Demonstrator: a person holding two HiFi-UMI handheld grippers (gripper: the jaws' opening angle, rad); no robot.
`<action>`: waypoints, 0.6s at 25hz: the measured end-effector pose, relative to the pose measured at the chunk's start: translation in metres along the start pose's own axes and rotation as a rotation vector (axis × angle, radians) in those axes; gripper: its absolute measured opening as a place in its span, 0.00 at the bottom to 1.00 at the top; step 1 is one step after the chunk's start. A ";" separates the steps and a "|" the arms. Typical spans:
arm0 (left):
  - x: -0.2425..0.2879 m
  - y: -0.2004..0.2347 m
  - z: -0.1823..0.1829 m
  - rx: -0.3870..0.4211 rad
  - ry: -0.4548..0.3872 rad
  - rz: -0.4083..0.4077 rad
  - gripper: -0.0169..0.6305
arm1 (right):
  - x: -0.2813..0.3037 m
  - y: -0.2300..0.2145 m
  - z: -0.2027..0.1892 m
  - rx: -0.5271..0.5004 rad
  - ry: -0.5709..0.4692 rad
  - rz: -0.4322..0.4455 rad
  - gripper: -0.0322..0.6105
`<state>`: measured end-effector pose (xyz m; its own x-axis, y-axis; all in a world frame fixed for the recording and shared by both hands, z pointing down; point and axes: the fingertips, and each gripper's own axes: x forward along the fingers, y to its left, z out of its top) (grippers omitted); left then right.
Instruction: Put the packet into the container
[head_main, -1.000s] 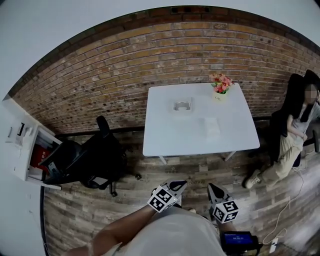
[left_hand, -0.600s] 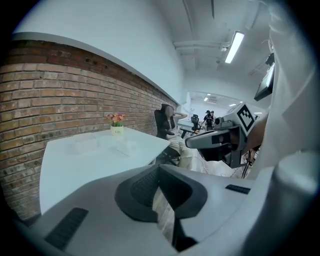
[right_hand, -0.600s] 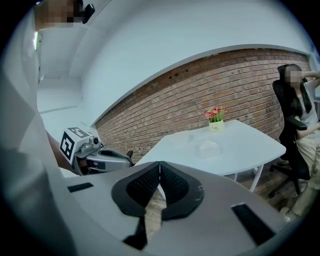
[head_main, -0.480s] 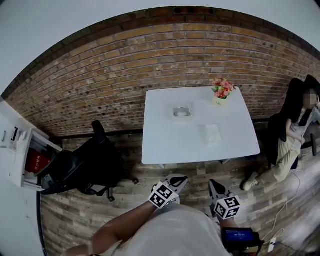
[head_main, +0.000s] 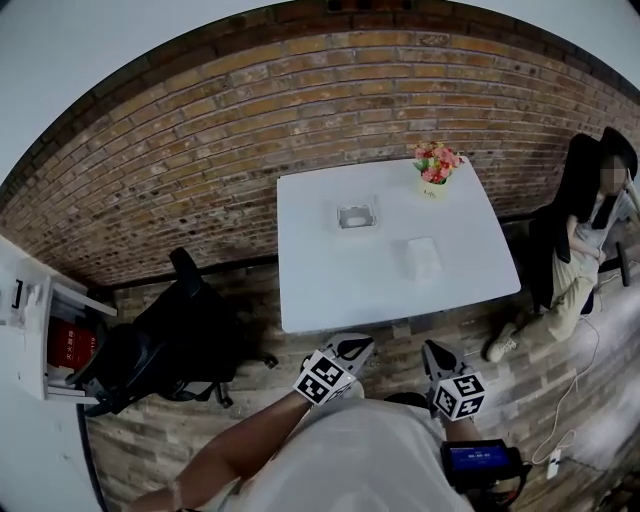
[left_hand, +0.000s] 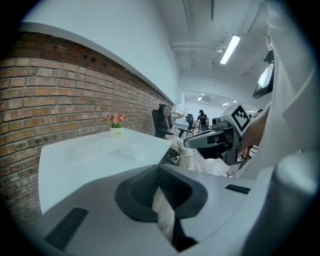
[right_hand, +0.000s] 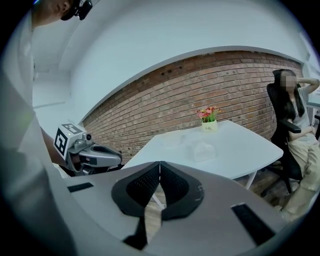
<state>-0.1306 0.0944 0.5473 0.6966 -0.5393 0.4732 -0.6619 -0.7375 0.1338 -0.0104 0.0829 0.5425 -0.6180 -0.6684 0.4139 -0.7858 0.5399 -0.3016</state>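
A white table (head_main: 390, 250) stands against the brick wall. On it a small clear container (head_main: 357, 215) sits near the middle, and a pale flat packet (head_main: 421, 257) lies to its right, nearer me. Both grippers hang short of the table's near edge, over the wooden floor. My left gripper (head_main: 358, 346) is shut with nothing in it, and so is my right gripper (head_main: 431, 351). In the left gripper view the packet (left_hand: 129, 150) and container (left_hand: 85, 147) lie far ahead on the table. The right gripper view shows the packet (right_hand: 202, 150) beyond the shut jaws.
A pot of pink flowers (head_main: 435, 165) stands at the table's far right corner. A person (head_main: 580, 250) sits in a chair right of the table. A black office chair (head_main: 170, 340) and a white cabinet (head_main: 30, 320) are at the left. A blue-screened device (head_main: 480, 460) lies on the floor.
The table has come a little nearer and shifted slightly left in the head view. Both grippers stay shut and keep about the same place in front of me.
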 end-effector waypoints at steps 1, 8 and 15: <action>0.000 0.002 -0.002 0.000 0.004 0.000 0.04 | 0.002 -0.001 0.000 0.002 0.002 -0.001 0.07; 0.006 0.014 -0.013 -0.005 0.050 -0.006 0.04 | 0.020 -0.006 0.002 0.021 0.006 0.010 0.07; 0.027 0.033 0.000 -0.017 0.059 0.007 0.04 | 0.048 -0.026 0.020 0.023 0.006 0.049 0.07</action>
<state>-0.1340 0.0555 0.5644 0.6745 -0.5194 0.5247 -0.6719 -0.7264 0.1447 -0.0205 0.0265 0.5527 -0.6559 -0.6380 0.4034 -0.7548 0.5599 -0.3417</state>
